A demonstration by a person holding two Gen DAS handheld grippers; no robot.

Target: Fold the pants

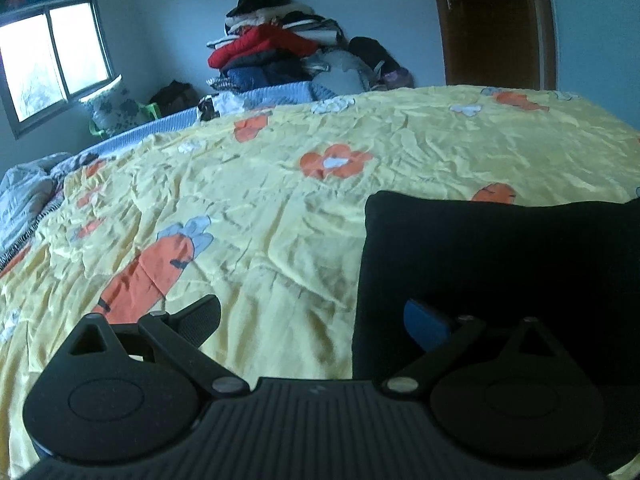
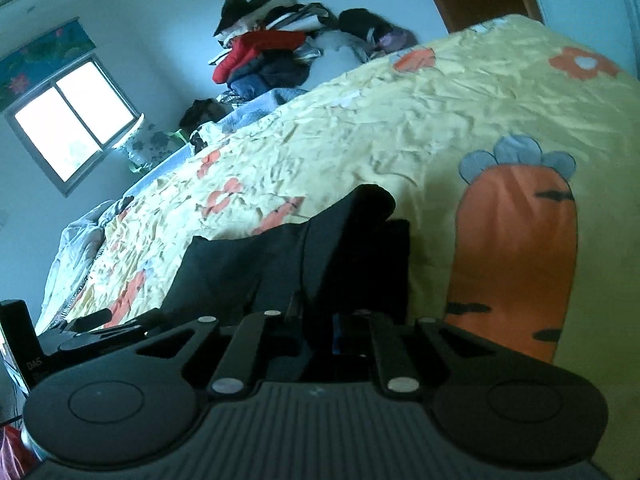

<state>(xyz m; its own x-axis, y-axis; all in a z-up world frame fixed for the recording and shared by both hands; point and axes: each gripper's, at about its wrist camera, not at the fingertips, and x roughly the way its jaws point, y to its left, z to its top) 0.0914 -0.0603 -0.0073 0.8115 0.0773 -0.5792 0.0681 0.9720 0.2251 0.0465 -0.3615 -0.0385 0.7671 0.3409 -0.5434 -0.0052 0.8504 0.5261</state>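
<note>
The black pants (image 1: 500, 264) lie on the yellow carrot-print bedsheet (image 1: 280, 208), near the edge of the bed closest to the person. In the left wrist view they form a compact dark block with a squared far-left corner and a straight left edge, which suggests they are already folded at least once. How many layers there are cannot be told, as the fabric is too dark to show seams or creases.

In the right wrist view the pants (image 2: 248, 264) look less tidy: a flap stands up in a peak above the right gripper (image 2: 320, 320), and a flatter panel spreads away to the left. The right gripper's jaws are drawn close together, pinching the black cloth at its near edge. So another fold seems to be in hand, with the lifted part yet to be laid over and smoothed.

The long axis is hard to fix. In the left wrist view the block seems to run across the frame, parallel to the bed's near edge, but its right end is cut off. Waist and hems cannot be told apart.

The left gripper (image 1: 316, 316) has its jaws spread wide, holding nothing; one finger sits over the bedsheet, the blue-padded one over the edge of the pants.

Beyond the bed, a pile of clothes (image 1: 276, 48) is stacked against the wall, between a window (image 1: 52, 60) and a wooden door (image 1: 492, 20).
</note>
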